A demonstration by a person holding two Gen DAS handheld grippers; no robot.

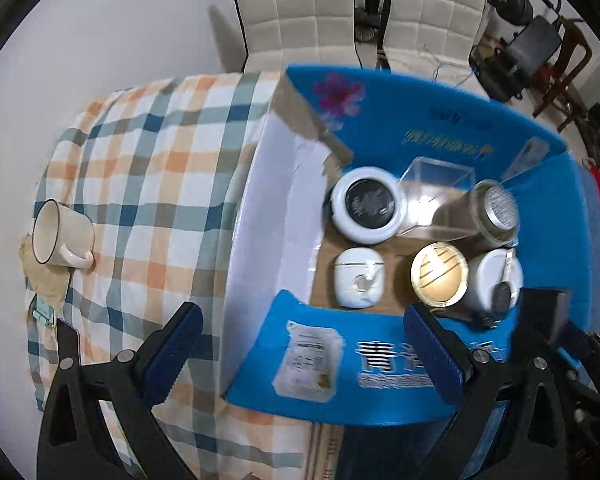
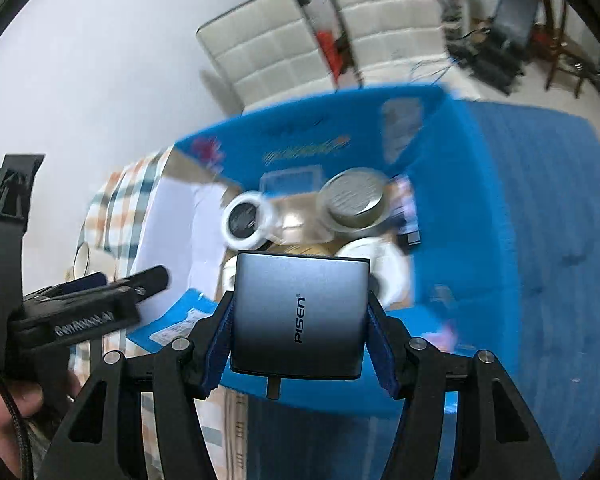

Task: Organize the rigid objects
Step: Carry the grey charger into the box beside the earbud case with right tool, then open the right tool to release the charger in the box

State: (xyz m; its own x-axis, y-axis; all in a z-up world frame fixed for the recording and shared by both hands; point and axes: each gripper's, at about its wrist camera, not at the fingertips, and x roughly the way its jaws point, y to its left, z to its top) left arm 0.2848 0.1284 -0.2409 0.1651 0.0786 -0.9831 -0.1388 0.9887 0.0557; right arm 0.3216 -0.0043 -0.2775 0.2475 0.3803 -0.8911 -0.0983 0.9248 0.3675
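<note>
right gripper [image 2: 300, 344]: jaws clamp grey PISEN power bank [image 2: 300, 312], held above near wall of blue box [image 2: 480, 240] | left gripper [image 1: 304, 352]: jaws wide apart, nothing between | box on table with jars [image 1: 366, 204] inside | mug [image 1: 62, 236] lies at table's left edge

One blue box [image 1: 440, 128]. Inside it: five lidded jars or containers – black-topped white jar [image 1: 367, 204], silver-lidded jar [image 1: 496, 208], gold-lidded jar [image 1: 440, 274], small white container [image 1: 358, 278], white jar [image 1: 492, 280] – plus one clear acrylic box [image 1: 436, 178]. One mug [image 1: 62, 236] on the checked tablecloth [image 1: 160, 160]. One grey PISEN power bank [image 2: 300, 316]. Two white chairs [image 1: 296, 12].
</note>
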